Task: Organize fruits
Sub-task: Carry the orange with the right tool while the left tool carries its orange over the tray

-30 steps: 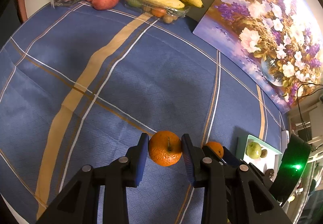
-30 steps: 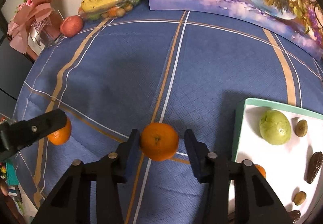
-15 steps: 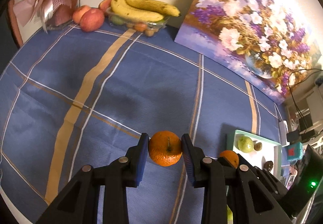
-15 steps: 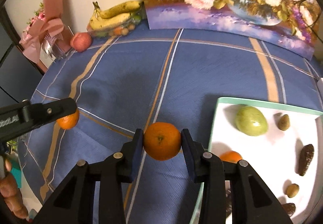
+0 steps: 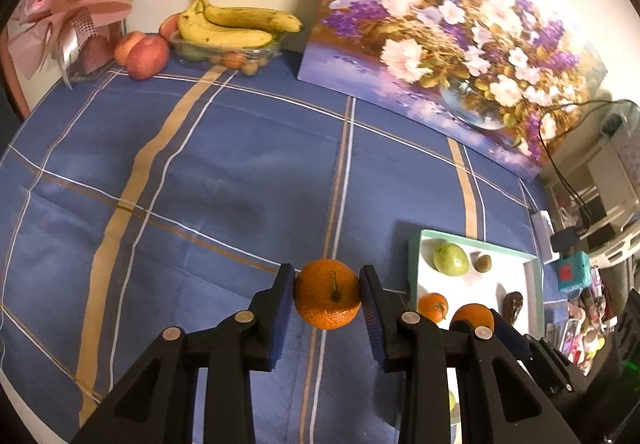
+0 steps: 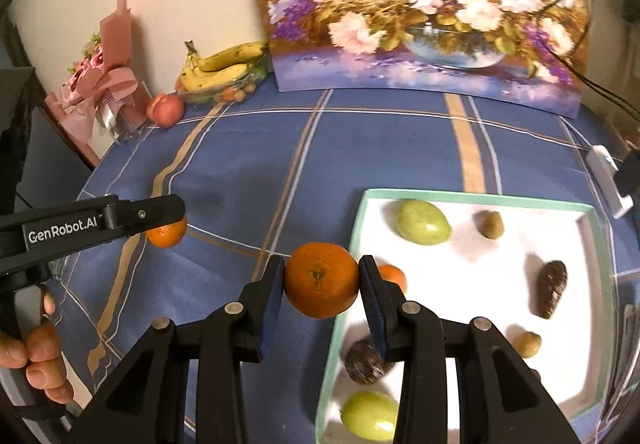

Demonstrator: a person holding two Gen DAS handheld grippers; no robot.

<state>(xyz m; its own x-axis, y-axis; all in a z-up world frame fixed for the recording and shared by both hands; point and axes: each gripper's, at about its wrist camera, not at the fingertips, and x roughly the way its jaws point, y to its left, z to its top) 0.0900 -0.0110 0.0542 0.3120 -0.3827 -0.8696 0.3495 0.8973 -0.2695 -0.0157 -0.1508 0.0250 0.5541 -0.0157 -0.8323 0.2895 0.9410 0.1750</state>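
Observation:
My left gripper (image 5: 327, 296) is shut on an orange (image 5: 327, 294) and holds it above the blue tablecloth, left of the tray. It also shows in the right wrist view (image 6: 166, 230) with its orange (image 6: 168, 234). My right gripper (image 6: 322, 280) is shut on a second orange (image 6: 321, 279) at the left rim of the white tray (image 6: 480, 197); this orange shows in the left wrist view (image 5: 474, 316). The tray (image 5: 472, 242) holds a small orange (image 5: 433, 306), green fruits (image 6: 424, 222), and several brown nuts and dates.
At the back stand a banana bunch (image 5: 236, 24) on a clear box of small fruits, apples (image 5: 147, 51), a pink wrapped bouquet (image 5: 72, 8) and a flower painting (image 5: 460, 32). A white power strip (image 6: 608, 172) and cables lie at the right edge.
Both grippers have risen and moved toward the tray with their oranges. The right gripper's orange now hangs at the tray's left rim; the tray fills more of both views.

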